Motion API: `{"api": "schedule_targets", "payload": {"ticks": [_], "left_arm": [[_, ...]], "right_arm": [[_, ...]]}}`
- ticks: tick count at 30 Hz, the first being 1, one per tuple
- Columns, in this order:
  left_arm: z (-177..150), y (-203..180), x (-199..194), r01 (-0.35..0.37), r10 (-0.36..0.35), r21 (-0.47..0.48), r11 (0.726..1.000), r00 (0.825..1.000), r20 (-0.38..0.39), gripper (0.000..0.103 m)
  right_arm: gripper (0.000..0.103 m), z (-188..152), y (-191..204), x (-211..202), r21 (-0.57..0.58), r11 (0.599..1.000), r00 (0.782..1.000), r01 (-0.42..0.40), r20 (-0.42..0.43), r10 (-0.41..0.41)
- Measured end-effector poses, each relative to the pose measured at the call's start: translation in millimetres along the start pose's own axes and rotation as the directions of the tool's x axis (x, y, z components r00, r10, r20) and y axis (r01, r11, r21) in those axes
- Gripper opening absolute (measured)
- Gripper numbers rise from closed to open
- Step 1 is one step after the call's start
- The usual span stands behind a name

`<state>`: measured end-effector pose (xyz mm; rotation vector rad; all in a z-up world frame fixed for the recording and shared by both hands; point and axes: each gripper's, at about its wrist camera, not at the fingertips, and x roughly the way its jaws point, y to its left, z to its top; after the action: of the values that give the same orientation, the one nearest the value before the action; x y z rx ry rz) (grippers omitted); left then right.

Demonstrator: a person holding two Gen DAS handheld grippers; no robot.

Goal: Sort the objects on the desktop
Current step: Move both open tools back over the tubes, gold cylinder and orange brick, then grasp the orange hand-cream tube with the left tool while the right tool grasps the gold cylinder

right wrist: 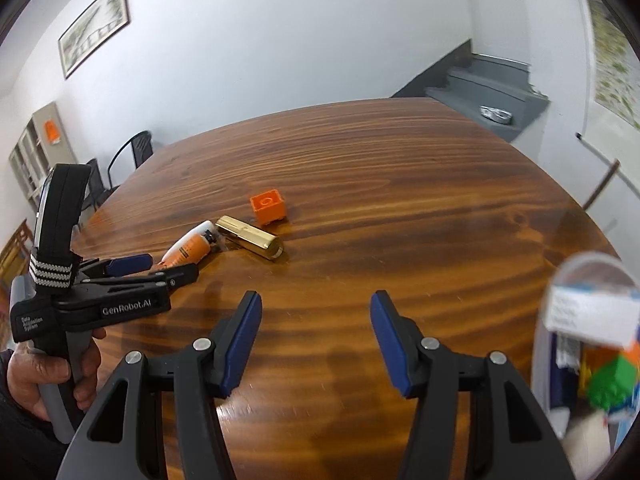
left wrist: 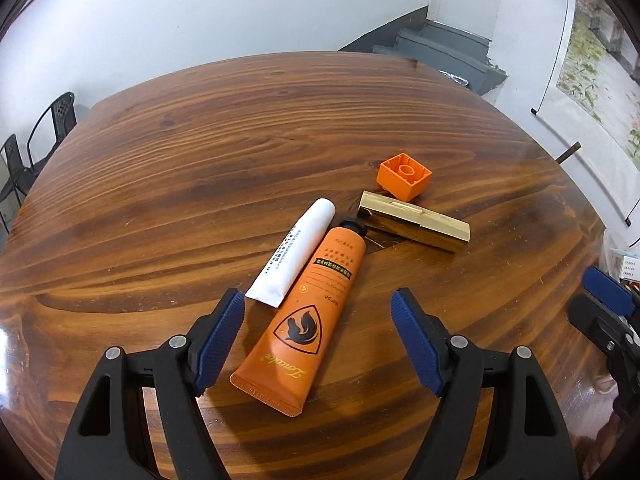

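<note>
An orange tube [left wrist: 301,316] with a black cap lies on the wooden table [left wrist: 200,152], its crimped end toward me. A white tube [left wrist: 294,252] lies along its left side. A gold box [left wrist: 414,222] and an orange brick [left wrist: 404,176] sit just beyond. My left gripper [left wrist: 318,306] is open and hovers over the orange tube's lower half, a pad on either side and neither touching it. In the right wrist view the same orange tube [right wrist: 188,250], gold box [right wrist: 250,237] and orange brick [right wrist: 269,205] lie far ahead on the left. My right gripper [right wrist: 316,308] is open over bare wood with nothing between its jaws.
A clear container [right wrist: 588,344] holding a white box and coloured blocks stands at the table's right edge. A hand [right wrist: 52,376] holds the left gripper's handle at the left. Black chairs [left wrist: 40,144] stand beyond the table's far left; grey stairs [right wrist: 488,92] rise at the back right.
</note>
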<state>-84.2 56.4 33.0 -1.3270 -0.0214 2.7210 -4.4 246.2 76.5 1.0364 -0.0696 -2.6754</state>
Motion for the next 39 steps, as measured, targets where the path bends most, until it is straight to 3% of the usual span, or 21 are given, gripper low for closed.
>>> {"api": "schedule_targets", "payload": {"ticks": [13,31,33,39], "left_arm": [[0,9,9,-0.003,0.002,-0.031,1.000,1.000,-0.030,0.079],[1,13,10,-0.045,0.044,-0.029,0.999,0.999,-0.019,0.078],[1,12,10,-0.051,0.051,-0.023,0.998,0.999,-0.020,0.078],[-1,10,10,-0.079,0.079,-0.018,0.997,0.997,-0.010,0.078]], "right_arm": [[0.061,30,21,56,-0.082,0.993,0.992,-0.085,-0.095,0.077],[0.060,48,51,115,-0.261,0.953,0.977,-0.152,-0.188,0.104],[0.058,50,55,120,-0.283,0.947,0.976,-0.153,-0.194,0.100],[0.036,49,61,124,-0.301,0.943,0.976,-0.143,-0.202,0.084]]}}
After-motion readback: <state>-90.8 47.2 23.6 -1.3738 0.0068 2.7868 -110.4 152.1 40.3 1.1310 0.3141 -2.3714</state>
